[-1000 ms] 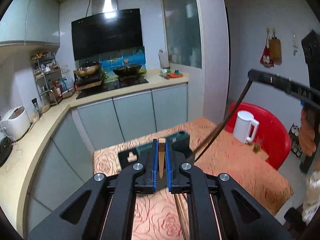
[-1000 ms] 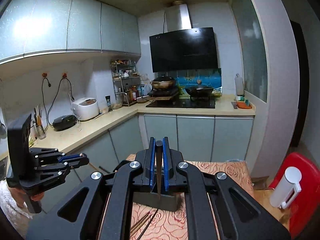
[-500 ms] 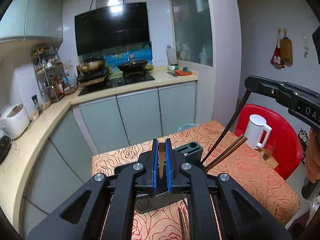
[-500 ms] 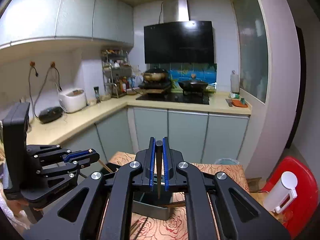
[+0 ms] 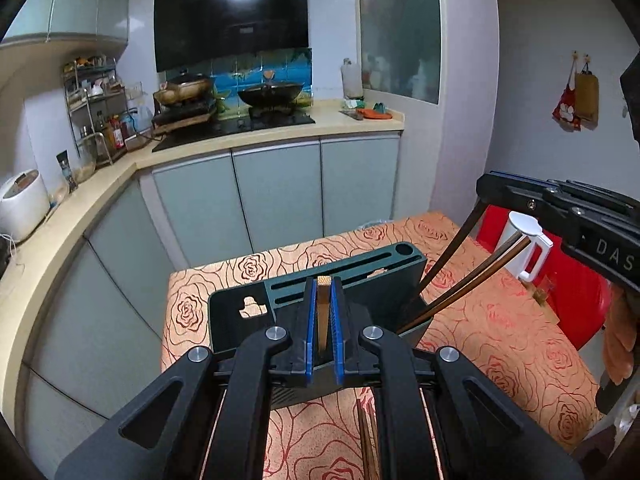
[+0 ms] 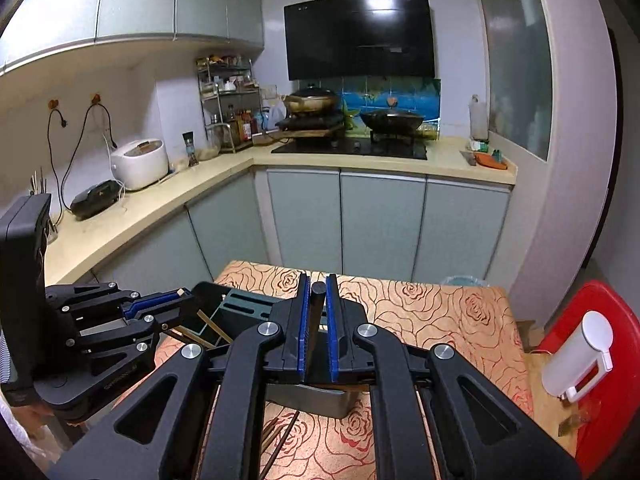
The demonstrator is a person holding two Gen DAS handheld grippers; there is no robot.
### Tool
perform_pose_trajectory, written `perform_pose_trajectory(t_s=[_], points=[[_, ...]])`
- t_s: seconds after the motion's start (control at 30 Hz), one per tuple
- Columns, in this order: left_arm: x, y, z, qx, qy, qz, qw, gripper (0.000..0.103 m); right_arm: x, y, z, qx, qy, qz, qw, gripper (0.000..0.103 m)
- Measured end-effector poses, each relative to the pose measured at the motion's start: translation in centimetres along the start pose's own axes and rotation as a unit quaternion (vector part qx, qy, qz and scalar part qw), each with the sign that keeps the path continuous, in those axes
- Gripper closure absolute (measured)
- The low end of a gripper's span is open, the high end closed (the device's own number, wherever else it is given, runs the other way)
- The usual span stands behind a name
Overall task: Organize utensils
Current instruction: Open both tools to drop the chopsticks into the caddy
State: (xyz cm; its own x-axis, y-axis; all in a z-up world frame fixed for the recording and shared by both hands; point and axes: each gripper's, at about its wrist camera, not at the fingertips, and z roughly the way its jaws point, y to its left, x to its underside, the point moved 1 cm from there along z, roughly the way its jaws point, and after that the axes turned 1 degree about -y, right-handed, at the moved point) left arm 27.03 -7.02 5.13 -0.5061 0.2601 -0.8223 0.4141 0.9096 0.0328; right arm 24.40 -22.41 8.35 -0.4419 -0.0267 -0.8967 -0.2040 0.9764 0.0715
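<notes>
left gripper [image 5: 323, 322]: blue pads pinched in narrow on a light wooden chopstick [image 5: 323, 300], squared-off pale tip poking up between them. From the right wrist view you can see it [image 6: 160, 304] out to the side with the stick slanting down toward the holder.

right gripper [image 6: 319, 322]: same deal, fingers nearly together, clamped on a dark chopstick [image 6: 318, 304] with a round black end. In the left wrist view that one [image 5: 452, 248] runs diagonally from the gripper [image 5: 516, 194] down to the holder's right end.

utensil holder [image 5: 344, 276]: dark green matte plastic block, boxy with rounded corners, long slots and a round hole on top, plus an open bin section on the right. Sits on the table right under both grippers.

chopsticks already in [image 5: 472, 276]: a brown pair leaning out of the bin at an angle.

loose chopsticks [image 6: 280, 436]: a few dark ones lying flat on the cloth in front of the holder.

tablecloth [image 5: 500, 332]: orange-tan, shiny, red rose outlines all over.

kettle [image 5: 528, 248]: white plastic, on the red chair [image 5: 580, 308] beside the table.
</notes>
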Motion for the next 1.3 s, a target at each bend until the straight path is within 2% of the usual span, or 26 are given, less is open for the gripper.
perform_pose_trajectory(t_s=[0.13, 0.2, 0.27, 0.3, 0.33, 0.4, 0.47, 0.67, 0.97, 1.1, 1.3], points=[[0.0, 0.2, -0.3, 0.0, -0.002, -0.004, 1.0, 0.096, 0.3, 0.2, 0.3, 0.0, 0.005, -0.001, 1.0, 0.094], [-0.1, 0.3, -0.6, 0.002, -0.003, -0.007, 1.0, 0.092, 0.4, 0.4, 0.2, 0.004, 0.004, -0.008, 1.0, 0.094], [-0.2, 0.5, -0.9, 0.0, -0.005, -0.01, 0.9999, 0.07, 0.5, 0.2, -0.1, 0.004, 0.004, -0.011, 1.0, 0.093], [-0.3, 0.6, -1.1, -0.005, -0.007, -0.013, 0.9999, 0.064, 0.5, 0.2, -0.1, 0.003, 0.004, -0.011, 1.0, 0.087], [-0.3, 0.7, -1.3, -0.008, -0.007, -0.017, 0.9998, 0.056, 0.5, 0.2, -0.2, 0.004, 0.002, -0.01, 1.0, 0.074], [-0.3, 0.8, -1.9, -0.007, -0.014, -0.025, 0.9996, 0.051, 0.5, 0.0, -0.6, 0.009, -0.007, -0.005, 1.0, 0.064], [-0.5, 0.8, -2.4, -0.009, -0.02, -0.023, 0.9995, 0.043, 0.5, -0.1, -1.0, 0.008, -0.011, -0.001, 1.0, 0.064], [-0.4, 0.7, -4.1, -0.017, -0.038, -0.022, 0.9989, 0.031, 0.4, 0.0, -2.0, 0.008, -0.021, -0.006, 1.0, 0.064], [2.8, 0.7, -6.8, -0.02, -0.058, -0.025, 0.9978, 0.027, 2.6, -0.1, -5.1, 0.018, -0.046, -0.012, 0.999, 0.063], [5.8, 0.7, -7.6, -0.024, -0.049, -0.024, 0.9982, 0.025, 4.9, -0.5, -6.3, 0.026, -0.051, -0.007, 0.998, 0.054], [11.1, 1.0, -7.8, -0.038, -0.025, -0.016, 0.9988, 0.025, 10.2, -0.3, -7.3, 0.027, -0.037, -0.011, 0.999, 0.051]])
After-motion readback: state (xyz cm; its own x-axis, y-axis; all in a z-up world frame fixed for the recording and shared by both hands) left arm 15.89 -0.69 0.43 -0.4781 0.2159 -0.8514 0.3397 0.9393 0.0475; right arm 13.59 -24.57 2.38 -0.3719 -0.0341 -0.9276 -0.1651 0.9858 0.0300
